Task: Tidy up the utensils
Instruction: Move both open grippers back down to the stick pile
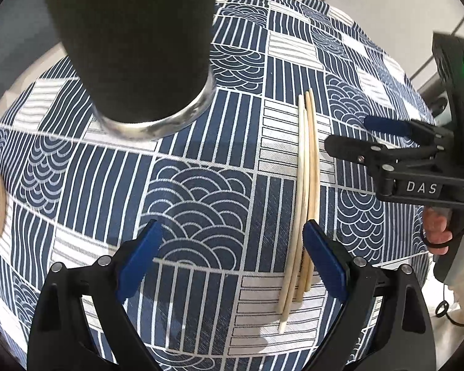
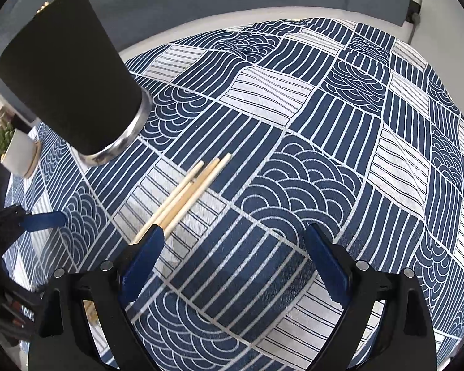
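Desk was covered with a navy-and-white patterned cloth, wave and stripe blocks; grey wall behind.

Nearest in the left wrist view, the left claw hung over the cloth, jaws spread wide, nothing between them. Its right blue pad sat just beside the near ends of the chopsticks, partly covering them; contact unclear.

Chopsticks lay flat on the cloth in a loose bundle, pale wood, at least three sticks, tips fanning out slightly at the near end. In the right wrist view the same bundle ran diagonally, its lower end hidden behind that claw's left pad.

Right claw also hovered above the desk with jaws spread, empty. From the left view it came in from the right edge, well clear of the sticks, a hand gripping its handle.

Farther back stood a black cup with a silver base, upright on the cloth, left of the chopsticks and apart from them.

At the far left edge, a small white pot with a green plant.
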{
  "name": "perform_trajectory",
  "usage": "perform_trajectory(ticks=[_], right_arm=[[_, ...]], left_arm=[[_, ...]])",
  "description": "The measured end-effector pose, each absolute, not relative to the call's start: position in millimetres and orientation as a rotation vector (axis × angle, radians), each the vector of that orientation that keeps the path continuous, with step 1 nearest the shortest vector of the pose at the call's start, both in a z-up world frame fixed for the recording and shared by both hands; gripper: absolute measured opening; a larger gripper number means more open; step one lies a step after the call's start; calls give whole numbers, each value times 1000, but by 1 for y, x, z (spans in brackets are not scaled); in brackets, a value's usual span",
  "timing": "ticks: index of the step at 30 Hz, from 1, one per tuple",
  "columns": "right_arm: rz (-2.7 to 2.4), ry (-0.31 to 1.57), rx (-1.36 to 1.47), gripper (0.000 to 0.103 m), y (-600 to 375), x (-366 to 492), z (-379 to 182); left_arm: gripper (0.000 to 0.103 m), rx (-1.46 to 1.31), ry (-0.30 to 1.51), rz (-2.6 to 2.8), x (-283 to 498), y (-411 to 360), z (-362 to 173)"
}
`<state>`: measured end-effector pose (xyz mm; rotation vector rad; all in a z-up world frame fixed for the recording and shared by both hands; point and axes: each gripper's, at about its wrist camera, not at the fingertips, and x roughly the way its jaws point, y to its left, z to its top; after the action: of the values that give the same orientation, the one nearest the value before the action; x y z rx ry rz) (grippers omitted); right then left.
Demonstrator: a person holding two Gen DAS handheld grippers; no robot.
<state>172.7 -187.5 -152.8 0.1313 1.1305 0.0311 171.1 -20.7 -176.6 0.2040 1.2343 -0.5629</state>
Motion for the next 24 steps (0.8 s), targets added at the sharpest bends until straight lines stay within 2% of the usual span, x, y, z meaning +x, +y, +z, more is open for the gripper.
perform_trajectory(ticks=[7,13,24], right_arm=[[-46,1149,98,94,-181,178,-159],[-64,1179,111,97,-182,185,-161],[-99,1267,127,95,-186,183,-162]], left_arm=[[98,363,1215,-564,171,-41,-184],[97,302,1234,-584,181,-37,-182],[99,362,1202,-526,187,-38,-187]])
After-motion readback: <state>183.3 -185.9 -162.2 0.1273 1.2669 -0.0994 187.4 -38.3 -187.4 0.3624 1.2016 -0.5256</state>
